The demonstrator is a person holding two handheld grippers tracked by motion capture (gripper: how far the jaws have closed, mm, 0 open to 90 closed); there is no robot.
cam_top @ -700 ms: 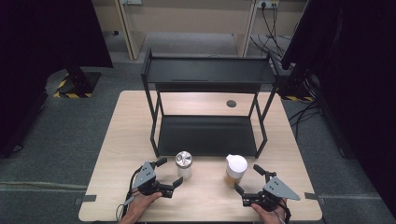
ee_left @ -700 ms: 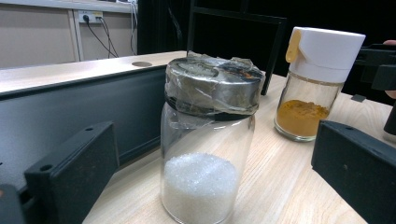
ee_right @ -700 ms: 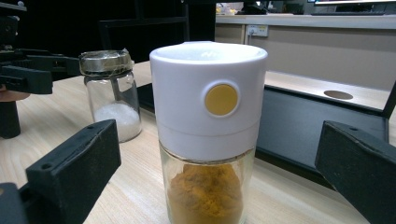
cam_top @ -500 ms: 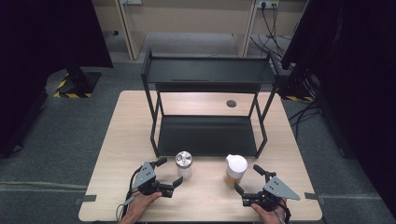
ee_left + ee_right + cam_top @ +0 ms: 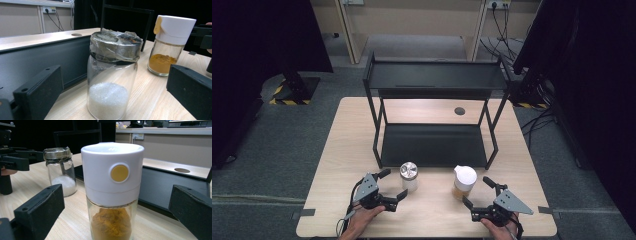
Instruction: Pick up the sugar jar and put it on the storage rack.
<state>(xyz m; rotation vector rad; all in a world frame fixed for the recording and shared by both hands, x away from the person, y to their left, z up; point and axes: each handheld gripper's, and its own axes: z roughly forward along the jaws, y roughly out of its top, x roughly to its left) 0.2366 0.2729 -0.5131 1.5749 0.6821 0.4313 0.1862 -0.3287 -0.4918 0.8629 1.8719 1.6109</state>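
Note:
A glass jar of white crystals with a plastic-wrapped metal lid stands upright on the table's near half. My left gripper lies just left of it, open. In the left gripper view the crystal jar stands between the two black fingers with a gap on each side. A spice jar of yellow powder with a white cap stands to its right. My right gripper is open beside it, and in the right gripper view the spice jar sits between the fingers, untouched.
A black two-level rack stands right behind both jars, its lower shelf at table level and its top shelf higher up. The wooden table has a round cable hole behind the rack. A hand holds each gripper at the near edge.

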